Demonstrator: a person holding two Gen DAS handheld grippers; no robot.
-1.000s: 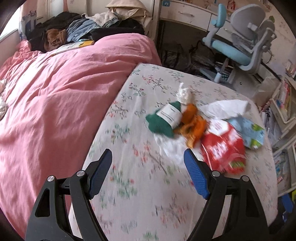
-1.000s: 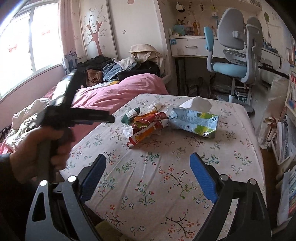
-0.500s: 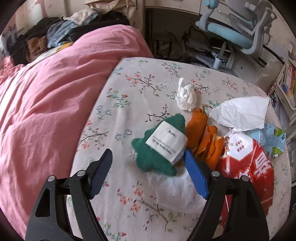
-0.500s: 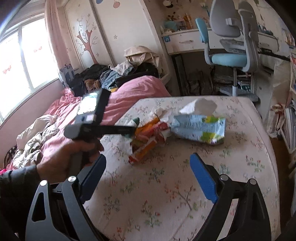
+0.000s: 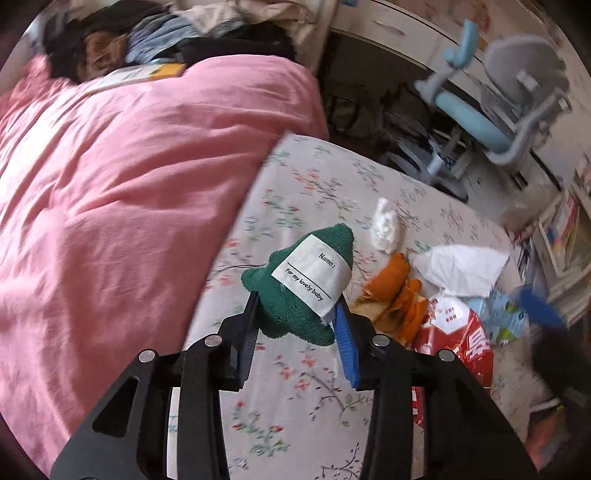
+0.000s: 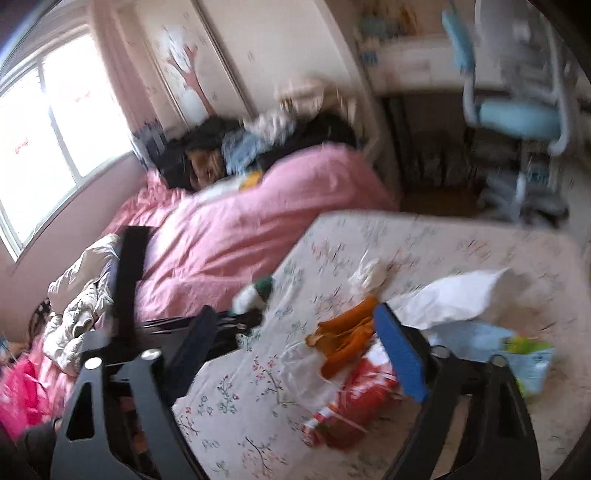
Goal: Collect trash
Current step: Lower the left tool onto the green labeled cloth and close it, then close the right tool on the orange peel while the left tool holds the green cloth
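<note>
A green knitted piece with a white label [image 5: 306,280] sits between the fingers of my left gripper [image 5: 295,302], whose jaws are closing and whose pads touch it on both sides. To its right on the floral sheet [image 5: 295,406] lie orange peel [image 5: 395,291], a red snack packet [image 5: 458,343], a flat white tissue [image 5: 461,266], a crumpled tissue [image 5: 386,227] and a light blue packet [image 5: 498,317]. My right gripper [image 6: 295,314] hovers over the peel [image 6: 347,328] and red packet [image 6: 354,402]. Its jaws are closing, with the peel between them untouched.
A pink duvet [image 5: 129,177] covers the bed to the left, with a heap of clothes [image 5: 166,33] at its far end. A blue-grey desk chair [image 5: 498,110] and a desk stand beyond the sheet. Shelves of books [image 5: 565,240] line the right edge.
My left gripper has come down around the green piece and narrowed onto it. My right gripper has swung in over the trash pile, and its fingers stand closer together.
</note>
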